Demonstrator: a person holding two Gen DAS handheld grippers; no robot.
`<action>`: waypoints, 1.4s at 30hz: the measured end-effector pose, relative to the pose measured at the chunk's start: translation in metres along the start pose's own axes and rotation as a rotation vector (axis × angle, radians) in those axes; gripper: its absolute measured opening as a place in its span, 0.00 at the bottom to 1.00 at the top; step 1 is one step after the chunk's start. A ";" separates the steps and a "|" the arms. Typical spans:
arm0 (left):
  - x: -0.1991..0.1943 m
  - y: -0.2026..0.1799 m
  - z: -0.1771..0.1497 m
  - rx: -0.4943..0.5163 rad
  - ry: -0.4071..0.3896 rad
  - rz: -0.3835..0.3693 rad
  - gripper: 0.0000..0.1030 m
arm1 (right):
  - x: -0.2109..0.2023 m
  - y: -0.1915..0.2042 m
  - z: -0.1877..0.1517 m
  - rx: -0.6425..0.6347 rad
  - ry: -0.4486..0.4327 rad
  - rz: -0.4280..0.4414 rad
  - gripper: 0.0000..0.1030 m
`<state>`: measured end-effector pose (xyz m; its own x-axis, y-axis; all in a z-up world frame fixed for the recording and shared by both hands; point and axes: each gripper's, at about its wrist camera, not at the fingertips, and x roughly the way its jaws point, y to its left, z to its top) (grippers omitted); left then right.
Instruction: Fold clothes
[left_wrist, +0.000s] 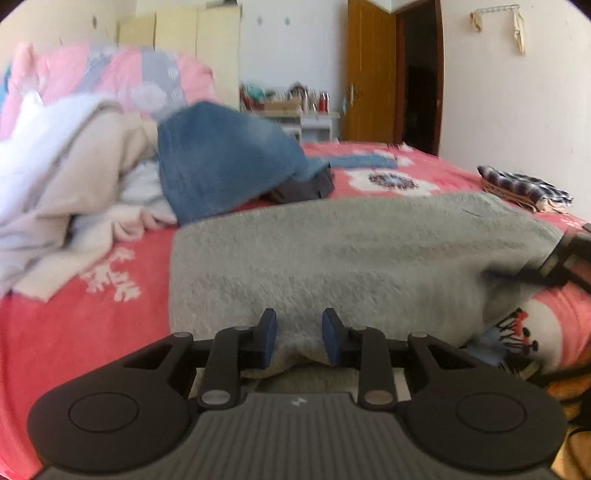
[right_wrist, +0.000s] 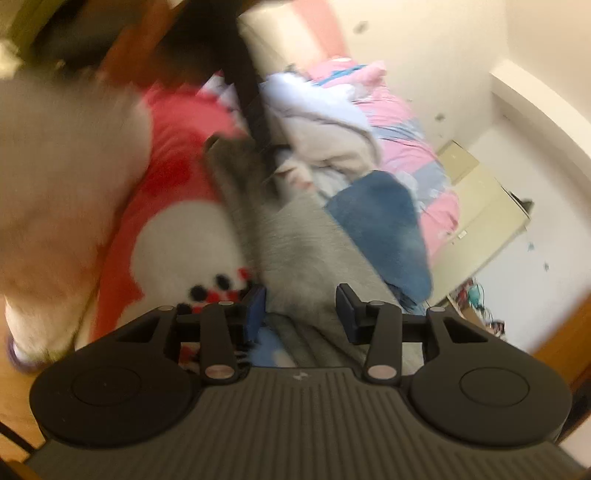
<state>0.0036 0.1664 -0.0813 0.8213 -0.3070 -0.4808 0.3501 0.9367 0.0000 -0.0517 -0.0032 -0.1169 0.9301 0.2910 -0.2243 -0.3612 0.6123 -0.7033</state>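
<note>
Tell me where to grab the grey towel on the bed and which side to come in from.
Grip the grey towel at its near edge, where the cloth hangs over the bed side. Come in from the front, level with the mattress: the open left gripper already straddles that edge, and a free hanging hem pinches more easily than the flat top.

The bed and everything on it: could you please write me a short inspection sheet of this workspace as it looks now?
Surface: bed with a red patterned cover.
Job's things: grey garment spread flat near the front edge; blue jeans and a heap of pale clothes behind it.
Clutter: checked cloth on a basket at the far right.
Grippers: left tongs open at the garment's near edge; right tongs open over its other end.
Cables: nothing seen.
Surroundings: pink quilt, cream wardrobe, wooden door, cluttered side table; the right wrist view is blurred.
</note>
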 end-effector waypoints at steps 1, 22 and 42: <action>0.001 -0.002 -0.003 -0.001 -0.006 0.014 0.29 | -0.007 -0.010 0.000 0.048 -0.007 -0.020 0.39; 0.002 -0.014 -0.004 -0.067 0.003 0.109 0.29 | -0.020 -0.178 -0.169 1.107 0.228 -0.298 0.34; -0.019 -0.027 0.032 -0.128 -0.003 0.162 0.50 | -0.029 -0.220 -0.206 1.329 -0.117 -0.295 0.50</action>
<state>-0.0070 0.1412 -0.0444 0.8637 -0.1513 -0.4808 0.1538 0.9875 -0.0345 0.0142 -0.2976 -0.0947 0.9961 0.0466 -0.0756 -0.0054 0.8811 0.4729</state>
